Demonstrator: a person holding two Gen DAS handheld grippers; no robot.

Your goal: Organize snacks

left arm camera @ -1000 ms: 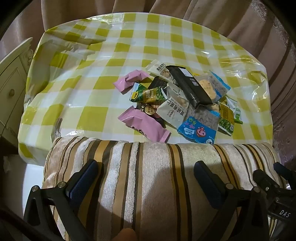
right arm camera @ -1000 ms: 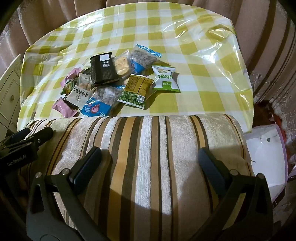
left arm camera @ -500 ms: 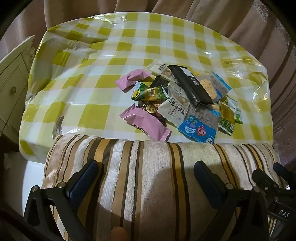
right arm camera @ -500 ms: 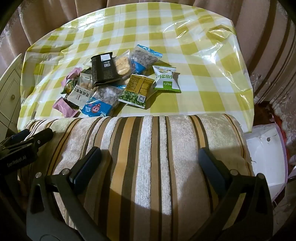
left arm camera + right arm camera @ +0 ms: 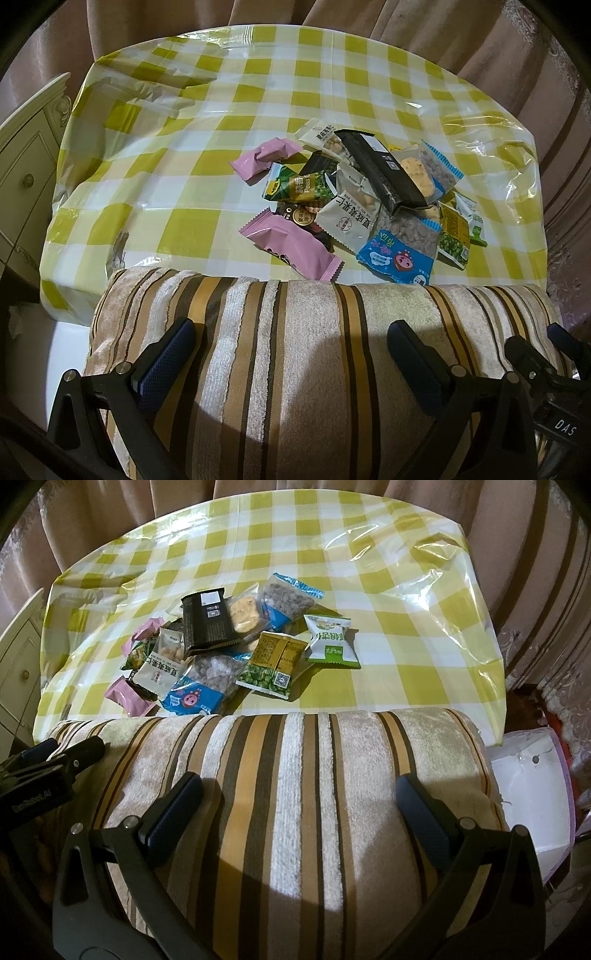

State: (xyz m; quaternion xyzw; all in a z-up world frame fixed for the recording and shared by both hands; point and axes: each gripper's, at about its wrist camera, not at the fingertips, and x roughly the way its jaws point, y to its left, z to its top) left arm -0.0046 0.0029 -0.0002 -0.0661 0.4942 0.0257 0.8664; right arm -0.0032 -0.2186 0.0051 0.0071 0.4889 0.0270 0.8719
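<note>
Both grippers agape over striped cushion (image 5: 295, 369); snacks (image 5: 351, 199) beyond.

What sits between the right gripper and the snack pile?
A striped cushion fills that stretch in the right wrist view: the right gripper hangs open over it, and the snack pile lies beyond on the checked tablecloth.

I see a tabletop under a glossy yellow-and-white checked plastic cloth (image 5: 207, 122), its film wrinkled at the far right corner. A plush cushion with brown, gold and cream stripes (image 5: 314, 369) lies along its near edge, overlapping the cloth. Dusty-pink pleated curtains (image 5: 388, 18) hang behind. A cream cabinet with carved trim and a round knob (image 5: 22, 173) stands to the left. A white plastic container (image 5: 532, 786) sits low at the right.
</note>
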